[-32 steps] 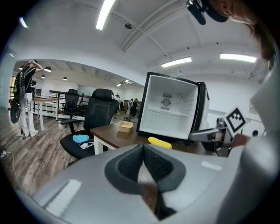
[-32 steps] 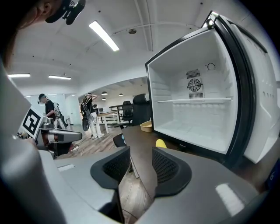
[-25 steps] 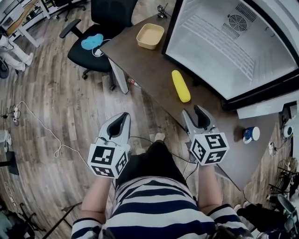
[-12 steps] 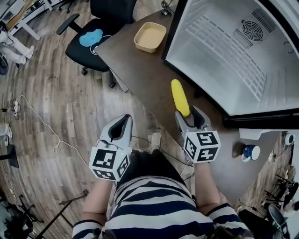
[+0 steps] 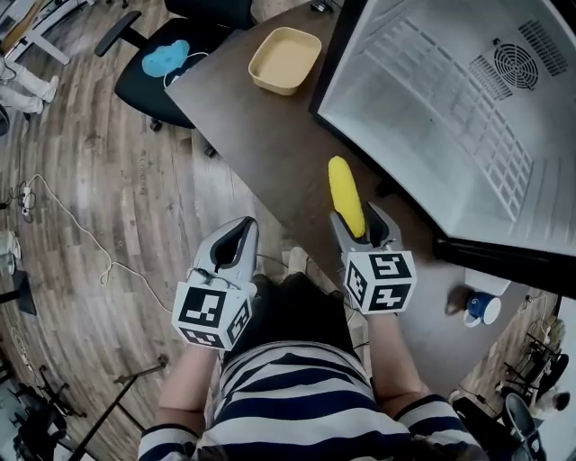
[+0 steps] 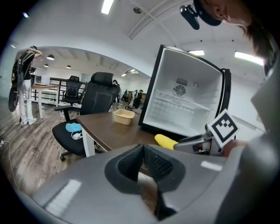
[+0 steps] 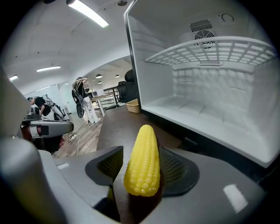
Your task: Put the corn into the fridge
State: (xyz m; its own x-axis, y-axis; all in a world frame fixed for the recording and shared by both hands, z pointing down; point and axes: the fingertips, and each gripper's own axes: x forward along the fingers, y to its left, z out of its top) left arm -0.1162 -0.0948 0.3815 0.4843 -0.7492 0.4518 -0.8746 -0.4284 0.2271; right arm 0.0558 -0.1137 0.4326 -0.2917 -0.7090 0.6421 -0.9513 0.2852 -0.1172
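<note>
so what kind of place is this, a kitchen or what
Most likely an open-plan office or lab, not a kitchen: a swivel office chair, more desks behind it under strip lights, and a small fridge standing on a brown table.

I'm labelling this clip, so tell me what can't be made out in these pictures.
Near end of the corn: head view, behind the right gripper, whose jaws have just been opening with it between them.
The fridge's right side: head view, cut off by the frame.
Blue thing on the chair: head view, too small to identify.
</note>
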